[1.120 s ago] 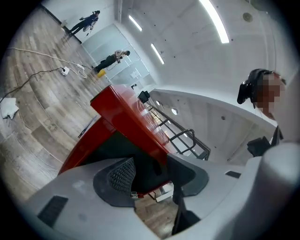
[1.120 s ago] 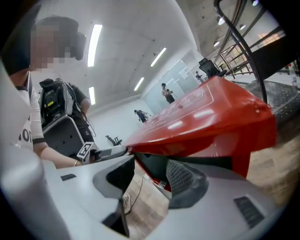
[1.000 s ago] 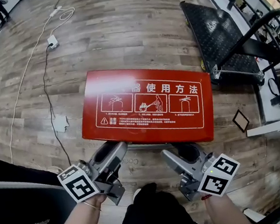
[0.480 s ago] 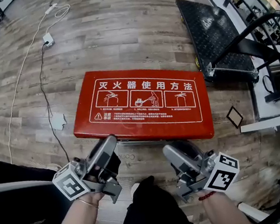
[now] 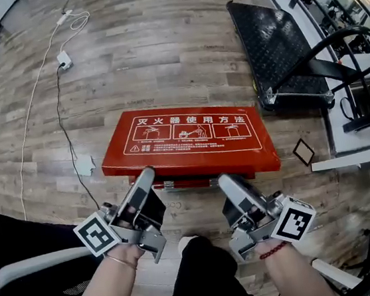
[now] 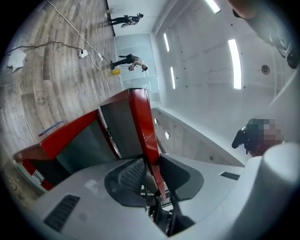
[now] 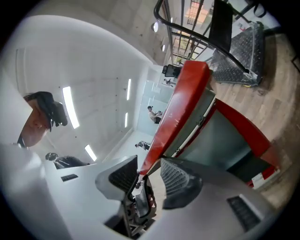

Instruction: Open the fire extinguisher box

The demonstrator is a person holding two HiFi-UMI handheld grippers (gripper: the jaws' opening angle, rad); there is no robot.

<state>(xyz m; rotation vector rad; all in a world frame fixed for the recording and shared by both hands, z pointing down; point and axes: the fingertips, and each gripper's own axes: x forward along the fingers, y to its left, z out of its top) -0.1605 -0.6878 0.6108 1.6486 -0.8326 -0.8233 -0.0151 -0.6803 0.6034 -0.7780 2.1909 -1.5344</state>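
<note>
Lid (image 5: pixel 191 140) raised off box (image 5: pixel 176 184), left gripper (image 6: pixel 152 172) fingers closing tight on its edge, right gripper (image 7: pixel 149 176) fingers closing loosely around it.

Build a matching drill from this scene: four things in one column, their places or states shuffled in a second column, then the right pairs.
Things
1. red metal lid with white printed instructions
2. black diamond-plate platform cart
3. white power strip
4. small black square frame

Places or states
A. on a cable, far left of the head view
B. on the floor beside the lid's right corner
C. near edge lifted, tilted open
D. upper right of the head view

Pairs: 1-C, 2-D, 3-A, 4-B
</note>
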